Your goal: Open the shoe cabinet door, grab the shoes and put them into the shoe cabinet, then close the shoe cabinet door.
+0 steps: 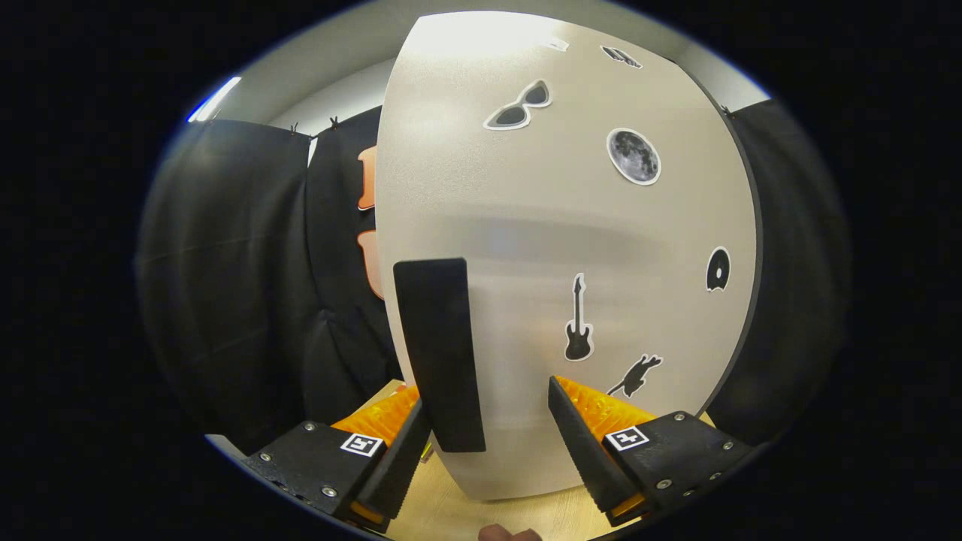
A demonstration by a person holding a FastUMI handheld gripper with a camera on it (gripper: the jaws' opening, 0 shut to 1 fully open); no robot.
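Shoe cabinet door, smooth, matte and pale, carries a flat rectangular handle just ahead of the spread claw.

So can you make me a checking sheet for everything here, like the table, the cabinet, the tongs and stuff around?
Surface: pale wooden top, bare where it shows.
Job's things: shoe cabinet door shut, close ahead; black handle upright near its left edge.
Clutter: stickers on the door: sunglasses, moon, guitar.
Tongs: tongs open; the handle rises beside the left finger.
Cables: nothing seen.
Surroundings: black cloth wall either side.
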